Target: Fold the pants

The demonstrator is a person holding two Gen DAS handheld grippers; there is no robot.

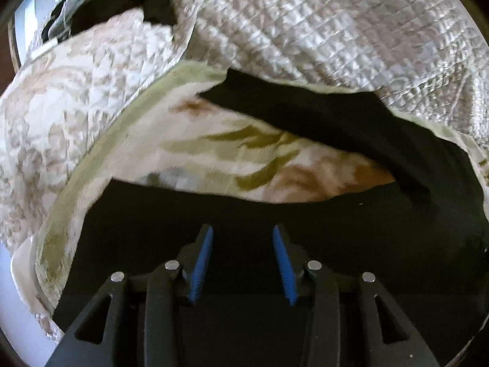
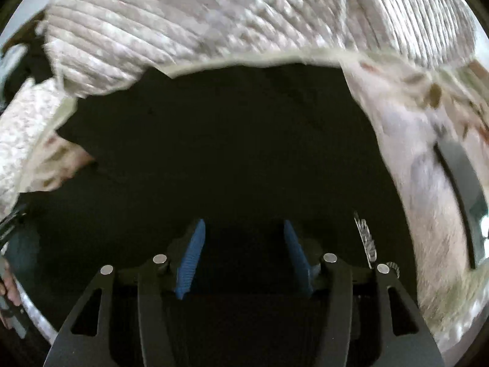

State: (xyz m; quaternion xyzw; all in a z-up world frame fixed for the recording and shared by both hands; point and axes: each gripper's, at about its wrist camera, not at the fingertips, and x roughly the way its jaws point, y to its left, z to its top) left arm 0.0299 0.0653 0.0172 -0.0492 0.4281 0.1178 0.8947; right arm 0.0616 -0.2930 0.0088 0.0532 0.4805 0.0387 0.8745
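Black pants [image 1: 305, 229] lie spread on a bed with a floral sheet [image 1: 244, 156]. In the left wrist view one dark leg [image 1: 336, 122] runs from upper middle to the right. My left gripper [image 1: 243, 229] is open just above the black cloth, holding nothing. In the right wrist view the pants [image 2: 229, 140] fill the middle of the frame. My right gripper [image 2: 244, 223] is open over them, empty. White print [image 2: 366, 241] shows on the cloth at the right.
A quilted cream blanket [image 1: 305, 24] is bunched along the far side of the bed and also shows in the right wrist view [image 2: 183, 21]. A hand [image 2: 9, 290] shows at the left edge. A grey frame or window [image 2: 464, 189] is at the right.
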